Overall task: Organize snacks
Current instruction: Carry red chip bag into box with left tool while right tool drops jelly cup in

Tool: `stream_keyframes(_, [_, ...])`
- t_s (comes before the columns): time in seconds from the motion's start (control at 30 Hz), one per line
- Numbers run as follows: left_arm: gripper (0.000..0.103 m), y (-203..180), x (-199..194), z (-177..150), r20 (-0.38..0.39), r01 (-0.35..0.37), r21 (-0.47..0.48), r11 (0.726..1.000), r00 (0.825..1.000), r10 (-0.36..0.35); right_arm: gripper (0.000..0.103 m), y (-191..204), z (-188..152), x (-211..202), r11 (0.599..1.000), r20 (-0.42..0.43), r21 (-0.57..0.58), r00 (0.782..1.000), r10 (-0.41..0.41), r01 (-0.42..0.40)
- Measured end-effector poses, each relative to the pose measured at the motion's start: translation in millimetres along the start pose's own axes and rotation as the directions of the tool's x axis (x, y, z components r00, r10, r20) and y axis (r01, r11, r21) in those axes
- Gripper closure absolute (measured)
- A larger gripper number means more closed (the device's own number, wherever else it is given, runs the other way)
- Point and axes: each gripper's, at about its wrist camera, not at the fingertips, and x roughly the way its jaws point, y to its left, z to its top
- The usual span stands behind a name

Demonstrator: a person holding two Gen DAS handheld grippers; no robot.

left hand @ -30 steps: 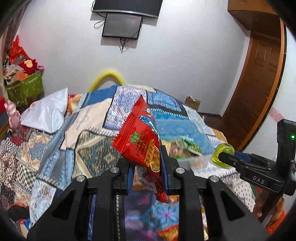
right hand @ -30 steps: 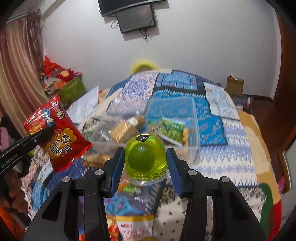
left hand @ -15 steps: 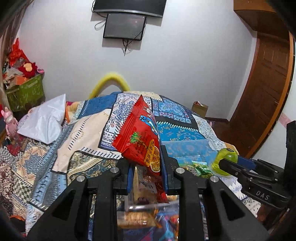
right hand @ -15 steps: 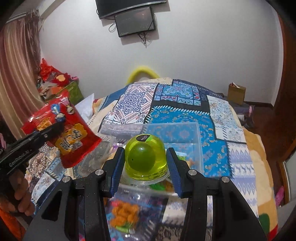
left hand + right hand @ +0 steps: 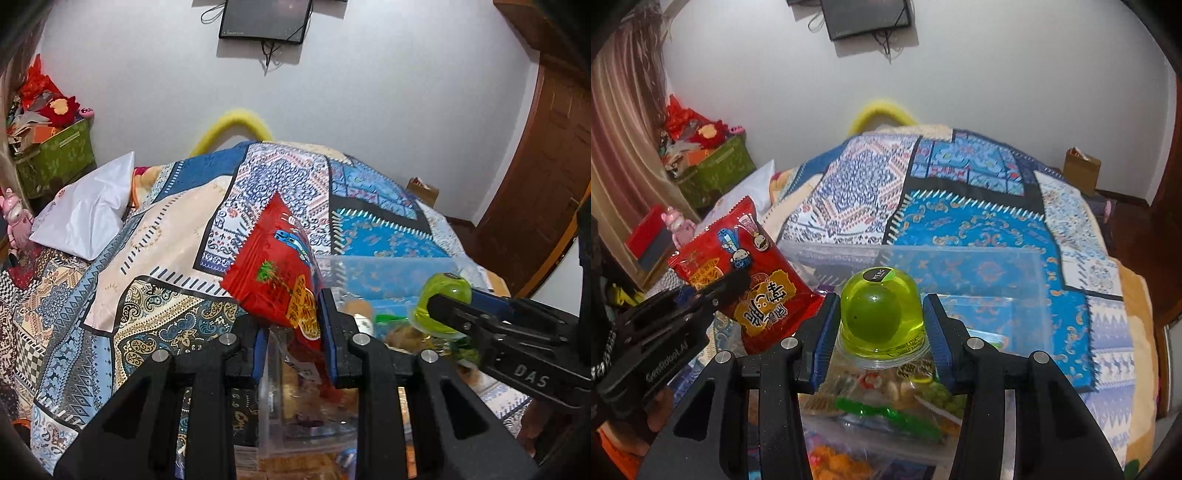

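Note:
My left gripper is shut on a red snack packet and holds it over the near left part of a clear plastic bin. The packet also shows in the right wrist view. My right gripper is shut on a green jelly cup, above the clear bin, which holds several snacks. The jelly cup shows at the right of the left wrist view. The bin sits on a patterned quilt.
A white pillow lies at the bed's left. A green box with red items stands by the left wall. A small cardboard box sits on the floor at the far right. Loose snack packets lie in front of the bin.
Both grippers have moved forward over the bed and now hang over the clear bin. Each still holds its snack.

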Motion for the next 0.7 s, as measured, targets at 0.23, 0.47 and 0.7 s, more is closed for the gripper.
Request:
stream_keyframes(0.23, [0.075,10.9,17.6,4.1,-0.048,0.002,-0.050,0.999,0.999,-0.004,0.060,-0.5,2.3,31.7,1.000,-0.093,-0.015,0.996,-0.002,0.001])
stream_keyframes(0.47, [0.046,10.5,27.6,0.7,-0.097,-0.011,-0.032,0.999,0.995,0.008,0.059,3.1,-1.8,29.1,0.999,-0.107,-0.037,0.994,-0.031,0.027])
stream_keyframes(0.7, [0.041,7.3,3.8,-1.0,-0.097,0.018,-0.016,1.000,0.995,-0.020,0.051,9.5,2.0,-5.7,0.998,-0.045,-0.060,0.998,-0.034,0.031])
